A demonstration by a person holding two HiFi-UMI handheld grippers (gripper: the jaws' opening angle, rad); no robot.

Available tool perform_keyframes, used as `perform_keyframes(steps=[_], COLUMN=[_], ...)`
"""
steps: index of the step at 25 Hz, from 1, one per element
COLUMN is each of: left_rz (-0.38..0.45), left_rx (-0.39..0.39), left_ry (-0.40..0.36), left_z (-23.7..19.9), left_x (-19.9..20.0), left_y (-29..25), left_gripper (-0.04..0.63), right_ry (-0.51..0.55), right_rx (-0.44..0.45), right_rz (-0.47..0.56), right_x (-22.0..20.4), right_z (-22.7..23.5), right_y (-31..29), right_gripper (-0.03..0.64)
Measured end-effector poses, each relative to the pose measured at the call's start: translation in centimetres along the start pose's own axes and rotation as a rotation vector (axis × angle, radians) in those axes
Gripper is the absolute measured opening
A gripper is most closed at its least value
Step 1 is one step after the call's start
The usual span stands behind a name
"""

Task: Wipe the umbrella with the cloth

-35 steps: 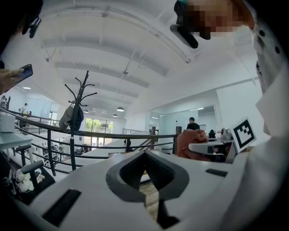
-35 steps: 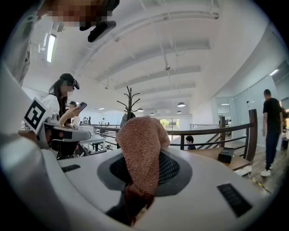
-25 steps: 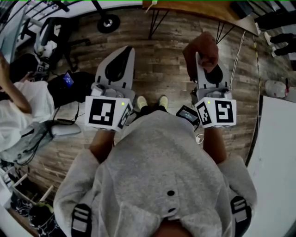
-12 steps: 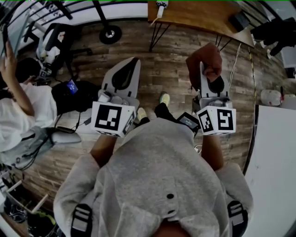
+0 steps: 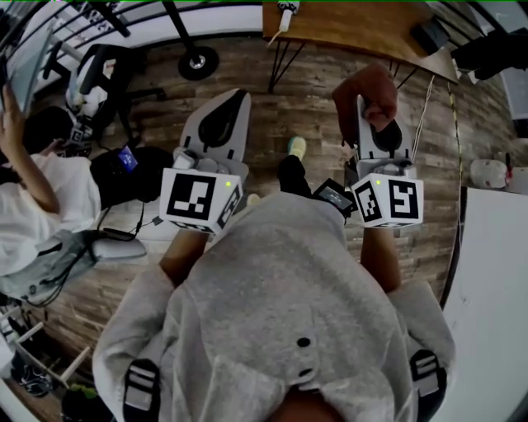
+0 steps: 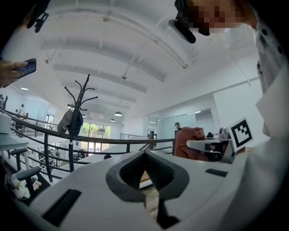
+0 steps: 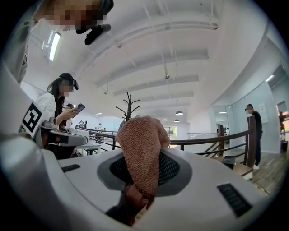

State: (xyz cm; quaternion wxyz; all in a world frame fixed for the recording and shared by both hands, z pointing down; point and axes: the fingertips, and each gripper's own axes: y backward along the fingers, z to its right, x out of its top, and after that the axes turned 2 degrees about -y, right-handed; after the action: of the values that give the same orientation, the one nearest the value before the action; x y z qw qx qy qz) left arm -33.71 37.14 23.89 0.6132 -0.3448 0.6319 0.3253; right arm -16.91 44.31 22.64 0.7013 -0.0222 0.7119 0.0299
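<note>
Left gripper [image 6: 151,180] is closed on nothing; right gripper [image 7: 135,198] clamps the cloth [image 7: 140,144]. A wooden table [image 5: 355,25] stands ahead, and a person [image 5: 41,185] stands to the left.

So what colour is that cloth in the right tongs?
Reddish-brown cloth, clearest in the right gripper view.

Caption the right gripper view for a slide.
Right gripper shut on a reddish-brown terry cloth, facing a dark metal railing.

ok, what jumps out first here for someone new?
The rust-brown terry cloth is bunched between the shut jaws of the right gripper and fills the middle of the right gripper view. Next come the white left gripper, shut on nothing, and the wearer's grey sweatshirt, which fills the lower half of the head view.
</note>
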Motion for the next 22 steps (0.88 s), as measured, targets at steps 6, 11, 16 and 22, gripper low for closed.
perform_keyframes(steps=[6, 11, 16, 22], left_rz=[0.010, -0.006, -0.050, -0.108], left_rx=[-0.017, -0.022, -0.009, -0.001], left_ry=[-0.026, -0.038, -0.006, 0.012], left_z=[0.4, -0.3, -1.8, -3.3], left_x=[0.2, -0.2, -1.7, -3.4], left_y=[-4.0, -8.0, -12.6, -19.7], left_gripper=[0.012, 0.012, 0.012, 0.012], right_ry=[-0.004, 0.009, 0.002, -0.022], right_rx=[0.002, 0.009, 0.017, 0.014], right_rz=[0.024, 0.020, -0.021, -0.067], right_x=[0.0, -0.5, -1.8, -3.9], right_z=[3.2, 5.8, 8.9, 14.0], right_y=[-2.5, -5.7, -9.6, -14.9], right_gripper=[0.107, 0.107, 0.107, 0.107])
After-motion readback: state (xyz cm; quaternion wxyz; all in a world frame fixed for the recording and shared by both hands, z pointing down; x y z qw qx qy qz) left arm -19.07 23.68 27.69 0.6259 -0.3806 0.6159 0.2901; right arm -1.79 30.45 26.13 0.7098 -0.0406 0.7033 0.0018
